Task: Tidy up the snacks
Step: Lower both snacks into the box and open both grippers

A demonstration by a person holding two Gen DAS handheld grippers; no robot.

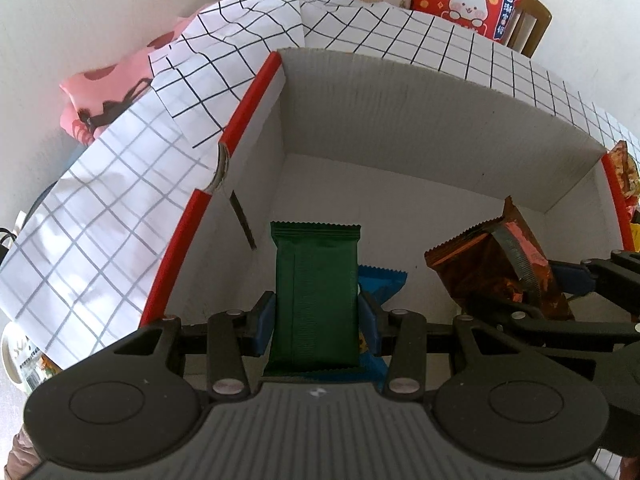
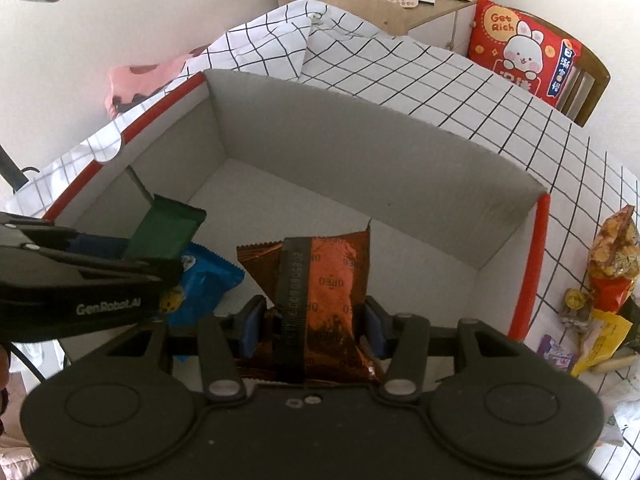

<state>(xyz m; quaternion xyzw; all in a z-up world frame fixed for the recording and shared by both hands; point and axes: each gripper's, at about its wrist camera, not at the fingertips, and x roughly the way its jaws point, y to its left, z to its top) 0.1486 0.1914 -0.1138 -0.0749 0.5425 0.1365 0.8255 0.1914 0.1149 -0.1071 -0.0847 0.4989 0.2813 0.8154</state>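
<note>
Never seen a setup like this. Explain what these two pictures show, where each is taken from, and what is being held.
These are two hand-held clamps, each with a fisheye camera looking along its two fingers. One picture comes from the left clamp, the other from the right. The left gripper is shut on a green snack pack. The right gripper is shut on a brown Oreo pack. Both hang over an open white box with red edges, where a blue snack pack already lies. The box sits on a checked cloth, with more snacks beside it.

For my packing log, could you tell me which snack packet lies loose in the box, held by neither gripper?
The blue packet: it rests on the box floor, while the green packet and the brown Oreo packet are each gripped.
</note>
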